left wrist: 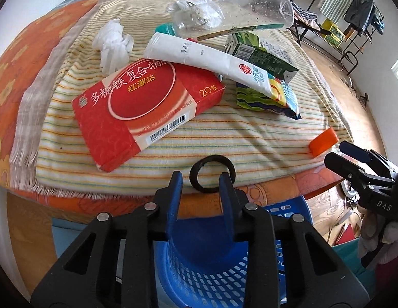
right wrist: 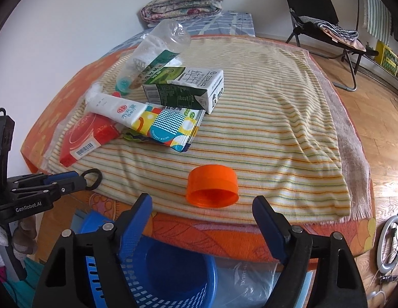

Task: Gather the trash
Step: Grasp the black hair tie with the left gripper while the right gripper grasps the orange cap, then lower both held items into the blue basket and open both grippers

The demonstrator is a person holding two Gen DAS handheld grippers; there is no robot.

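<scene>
Trash lies on a striped towel on the bed: a red medicine box, a white tube, a clear plastic bottle, a green carton, a colourful wrapper, crumpled tissue, a black ring and an orange cap. My left gripper is open at the towel's near edge, its fingers on either side of the black ring's near part. My right gripper is open, just short of the orange cap. A blue basket stands below both; it also shows in the right wrist view.
A folded quilt lies at the head of the bed. A black folding chair and a clothes rack stand on the wooden floor to the right. A ring light lies on the floor.
</scene>
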